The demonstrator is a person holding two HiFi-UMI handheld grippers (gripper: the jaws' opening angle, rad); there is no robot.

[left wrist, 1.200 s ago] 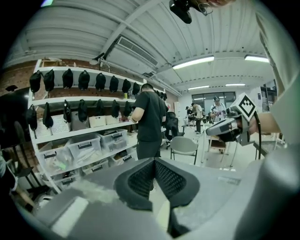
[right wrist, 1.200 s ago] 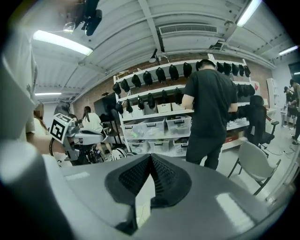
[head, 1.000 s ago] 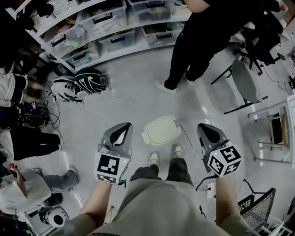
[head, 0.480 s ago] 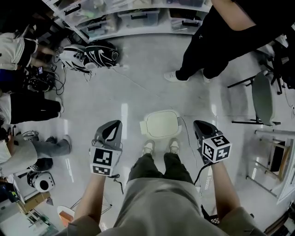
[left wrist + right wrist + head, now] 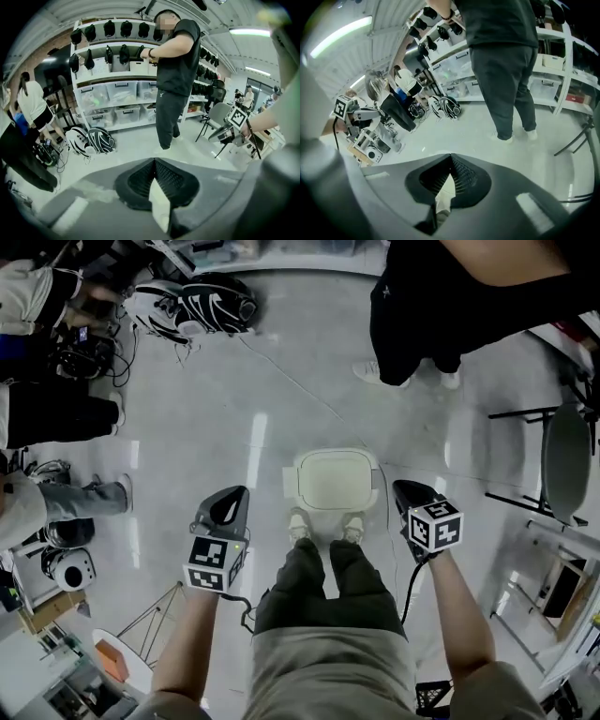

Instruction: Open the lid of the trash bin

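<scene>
The trash bin [image 5: 333, 480] stands on the floor just ahead of my shoes, its cream rounded-square lid lying flat and closed. My left gripper [image 5: 229, 505] hovers left of the bin and my right gripper [image 5: 410, 494] hovers right of it; neither touches it. Both point forward over the floor. In the left gripper view the left gripper [image 5: 153, 161] has its jaws meeting at the tip with nothing held. The right gripper [image 5: 450, 158] looks the same in its own view. Neither gripper view shows the bin.
A person in black [image 5: 450, 306] stands just beyond the bin. A chair [image 5: 565, 456] is at the right, black-and-white bags [image 5: 192, 304] at the far left. Seated people and gear [image 5: 47, 409] line the left side. Storage shelves [image 5: 117, 98] stand behind.
The view has shifted forward and down: the bin now sits closer to my feet and between the two grippers. Both grippers stayed shut.
</scene>
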